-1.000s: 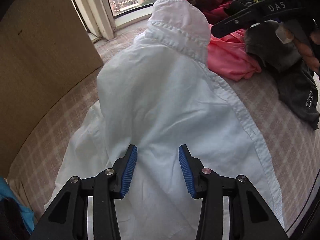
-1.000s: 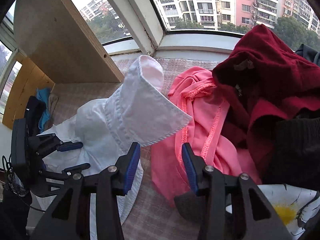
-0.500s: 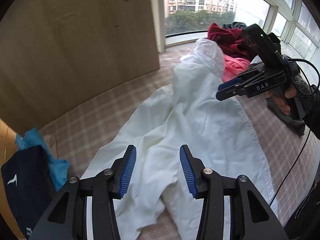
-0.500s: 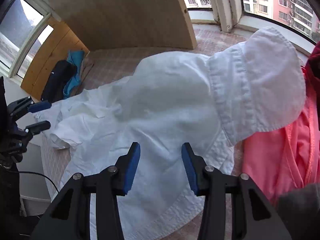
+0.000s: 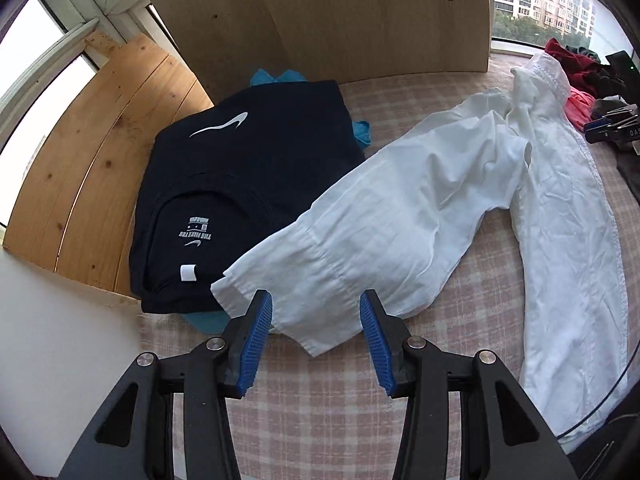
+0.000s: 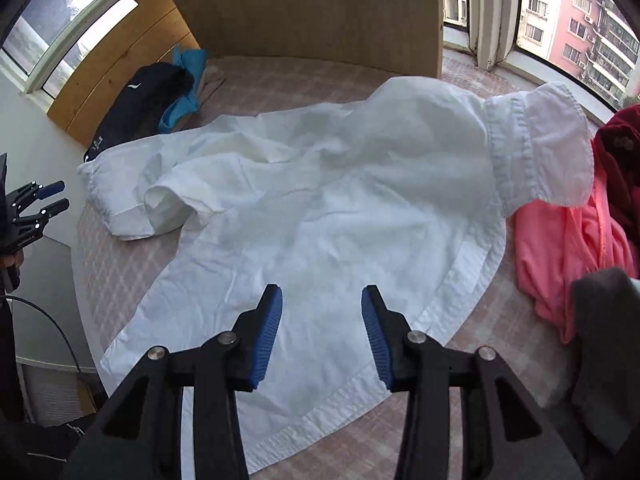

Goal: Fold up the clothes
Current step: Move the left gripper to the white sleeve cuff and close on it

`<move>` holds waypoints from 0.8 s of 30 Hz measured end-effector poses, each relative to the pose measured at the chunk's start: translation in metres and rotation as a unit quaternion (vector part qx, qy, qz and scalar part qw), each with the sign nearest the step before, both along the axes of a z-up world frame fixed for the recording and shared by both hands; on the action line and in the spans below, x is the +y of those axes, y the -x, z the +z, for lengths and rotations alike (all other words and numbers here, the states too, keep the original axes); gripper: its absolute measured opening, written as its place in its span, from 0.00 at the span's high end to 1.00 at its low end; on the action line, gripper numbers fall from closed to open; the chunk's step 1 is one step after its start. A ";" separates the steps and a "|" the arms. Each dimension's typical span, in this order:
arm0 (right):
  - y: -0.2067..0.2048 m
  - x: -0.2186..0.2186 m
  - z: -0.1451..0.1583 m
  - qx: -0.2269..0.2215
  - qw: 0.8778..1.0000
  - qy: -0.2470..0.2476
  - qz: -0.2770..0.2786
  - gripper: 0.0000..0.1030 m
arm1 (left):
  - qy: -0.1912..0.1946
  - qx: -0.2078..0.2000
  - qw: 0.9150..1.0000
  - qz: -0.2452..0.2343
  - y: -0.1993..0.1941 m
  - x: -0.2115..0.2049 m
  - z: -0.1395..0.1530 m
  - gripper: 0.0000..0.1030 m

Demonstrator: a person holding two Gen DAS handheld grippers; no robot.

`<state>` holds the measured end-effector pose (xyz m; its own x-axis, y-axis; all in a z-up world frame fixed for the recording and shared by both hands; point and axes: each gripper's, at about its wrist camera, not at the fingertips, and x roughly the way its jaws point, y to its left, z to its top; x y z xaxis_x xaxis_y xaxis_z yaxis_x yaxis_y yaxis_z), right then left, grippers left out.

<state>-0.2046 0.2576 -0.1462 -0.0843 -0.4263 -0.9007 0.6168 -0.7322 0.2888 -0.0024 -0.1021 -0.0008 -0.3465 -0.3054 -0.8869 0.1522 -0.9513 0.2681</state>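
Both my left gripper [image 5: 316, 336] and right gripper [image 6: 322, 334] spread, holding nothing; white shirt [image 6: 320, 208] rumpled beside the navy tee [image 5: 240, 184], sleeve cuff [image 5: 256, 292] overlapping it, so a pinch there risks dragging the tee.

Soft, even daylight from windows [image 6: 576, 28] behind and at left; glass blown out near white at upper left (detail lost). Shadows faint, diffuse. White shirt [image 6: 320, 208] near overexposed, folds low-contrast. Strong fisheye bending, dark vignette at corners. Focus mostly sharp, slight softness at rim.
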 end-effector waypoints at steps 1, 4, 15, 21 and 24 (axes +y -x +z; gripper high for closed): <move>-0.010 -0.004 -0.005 -0.006 1.000 -0.007 0.002 0.60 | 0.004 -0.001 1.000 -0.001 -0.007 -0.004 0.002 0.57; -0.040 -0.011 -0.017 -0.021 0.999 -0.025 0.005 0.60 | 0.018 -0.008 0.999 -0.043 -0.006 -0.009 0.005 0.54; -0.095 -0.028 -0.035 -0.066 0.992 -0.037 -0.096 0.60 | 0.009 -0.069 0.973 -0.222 0.023 -0.053 -0.015 0.52; -0.101 -0.056 -0.029 -0.058 0.987 -0.052 -0.140 0.60 | -0.047 -0.086 0.951 -0.295 0.028 -0.066 -0.025 0.82; -0.102 -0.072 -0.024 -0.053 0.985 -0.060 -0.150 0.60 | -0.056 -0.086 0.942 -0.320 0.028 -0.068 -0.025 0.89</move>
<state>-0.1026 0.1860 -0.1702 -0.0927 -0.2870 -0.9534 0.3389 -0.9095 0.2408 -0.0302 -0.1702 -0.0259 -0.2766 0.0152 -0.9609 -0.4982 -0.8573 0.1299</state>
